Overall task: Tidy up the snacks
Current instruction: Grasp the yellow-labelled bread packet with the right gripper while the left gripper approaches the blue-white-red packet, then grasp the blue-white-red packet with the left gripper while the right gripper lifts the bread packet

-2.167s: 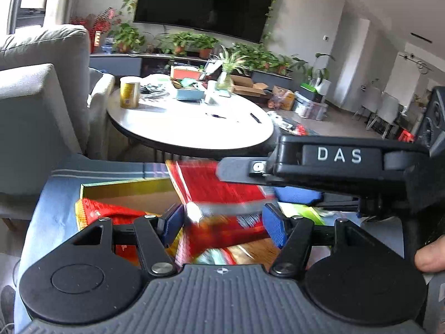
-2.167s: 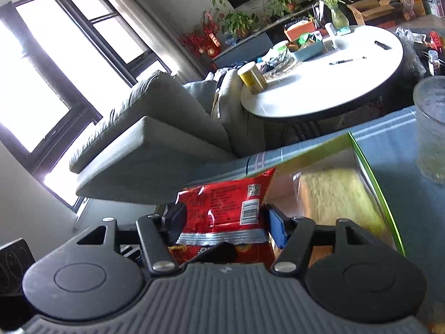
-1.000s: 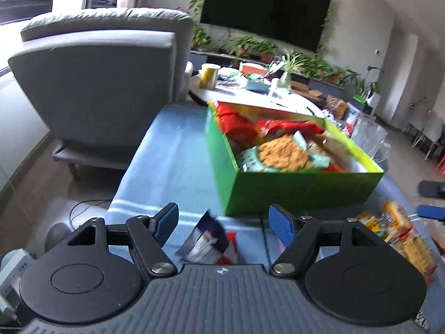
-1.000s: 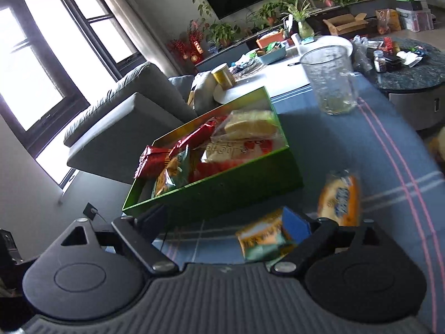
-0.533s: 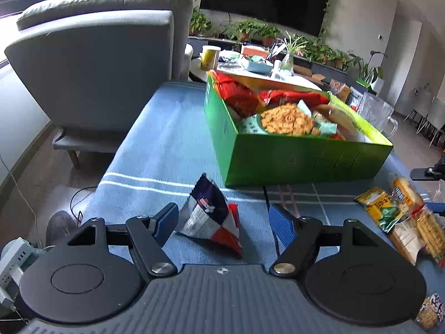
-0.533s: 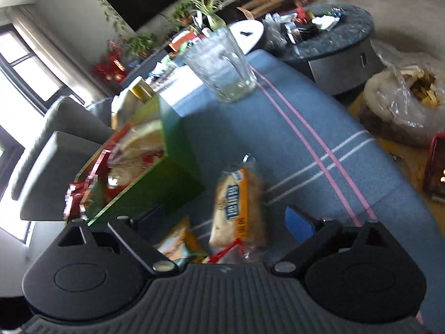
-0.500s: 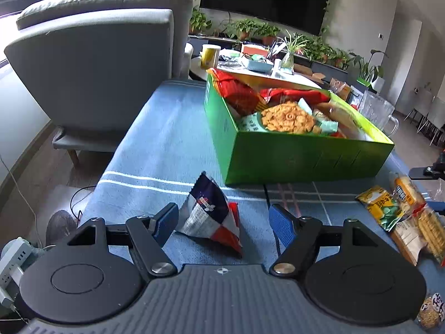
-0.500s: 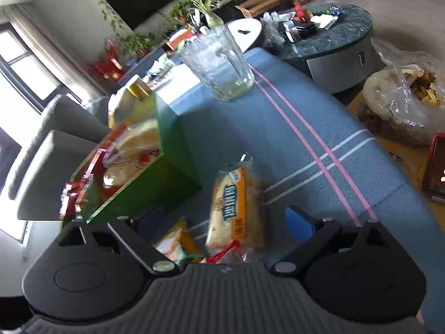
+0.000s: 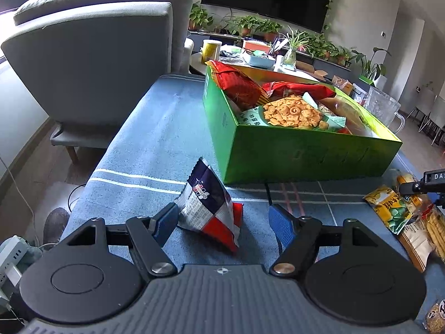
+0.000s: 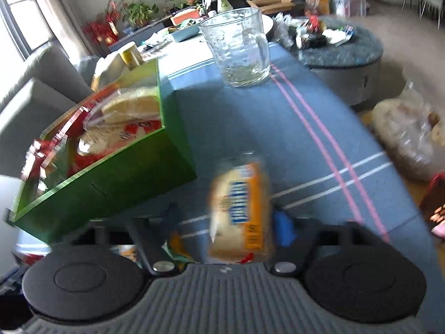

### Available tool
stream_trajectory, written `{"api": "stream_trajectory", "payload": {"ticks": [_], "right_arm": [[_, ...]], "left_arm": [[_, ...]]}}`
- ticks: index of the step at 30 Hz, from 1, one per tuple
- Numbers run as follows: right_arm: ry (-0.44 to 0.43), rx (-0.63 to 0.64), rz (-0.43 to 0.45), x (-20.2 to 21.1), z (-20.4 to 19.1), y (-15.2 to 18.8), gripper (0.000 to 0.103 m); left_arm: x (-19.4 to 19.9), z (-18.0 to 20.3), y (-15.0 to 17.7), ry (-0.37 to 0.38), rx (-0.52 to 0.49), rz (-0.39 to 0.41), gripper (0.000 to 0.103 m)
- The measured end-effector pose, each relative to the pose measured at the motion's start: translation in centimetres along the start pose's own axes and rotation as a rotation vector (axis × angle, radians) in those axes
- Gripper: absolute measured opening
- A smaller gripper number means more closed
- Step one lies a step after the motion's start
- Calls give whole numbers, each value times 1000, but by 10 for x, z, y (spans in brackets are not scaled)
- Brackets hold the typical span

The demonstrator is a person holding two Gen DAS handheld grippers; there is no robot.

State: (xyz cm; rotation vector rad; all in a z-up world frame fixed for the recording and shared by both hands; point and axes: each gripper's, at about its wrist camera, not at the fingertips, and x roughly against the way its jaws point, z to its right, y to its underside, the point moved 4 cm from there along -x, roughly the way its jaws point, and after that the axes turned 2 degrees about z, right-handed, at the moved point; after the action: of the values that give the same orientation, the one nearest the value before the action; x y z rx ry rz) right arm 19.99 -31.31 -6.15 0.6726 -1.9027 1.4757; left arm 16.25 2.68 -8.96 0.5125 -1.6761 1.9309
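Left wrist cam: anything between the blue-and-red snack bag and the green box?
Nothing: only bare blue cloth between the blue-and-red snack bag and the green box, seen in the left wrist view.

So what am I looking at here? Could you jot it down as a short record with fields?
surface: blue striped cloth
box: green box, filled with snack packets
left gripper: open around a navy, white and red packet
right gripper: jaws closing, orange biscuit packet between them
loose snacks: green-and-yellow packet
also there: glass mug
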Motion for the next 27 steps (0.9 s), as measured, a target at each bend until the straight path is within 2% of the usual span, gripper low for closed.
{"api": "stream_trajectory", "payload": {"ticks": [4, 8, 12, 15, 18, 20, 23, 27], "right_arm": [[-24, -29, 2, 3, 6, 0, 50], [-48, -40, 89, 22, 2, -3, 50], [-131, -26, 160, 50, -12, -11, 50], [-219, 39, 174, 70, -33, -9, 50], [-324, 108, 136, 81, -58, 5, 50], [-363, 146, 85, 78, -71, 17, 50], [-362, 209, 28, 66, -88, 35, 50], [-368, 203, -33, 52, -90, 47, 50]], "left_arm": [[3, -1, 0, 5, 6, 1, 69], [11, -2, -2, 4, 1, 18, 69], [18, -5, -3, 7, 12, 33, 69], [18, -5, -3, 8, 12, 31, 69], [15, -5, -4, 4, 17, 31, 70], [12, -4, -4, 14, 8, 30, 70], [4, -5, -5, -16, -4, 28, 70], [-1, -10, -6, -38, -2, 28, 72]]}}
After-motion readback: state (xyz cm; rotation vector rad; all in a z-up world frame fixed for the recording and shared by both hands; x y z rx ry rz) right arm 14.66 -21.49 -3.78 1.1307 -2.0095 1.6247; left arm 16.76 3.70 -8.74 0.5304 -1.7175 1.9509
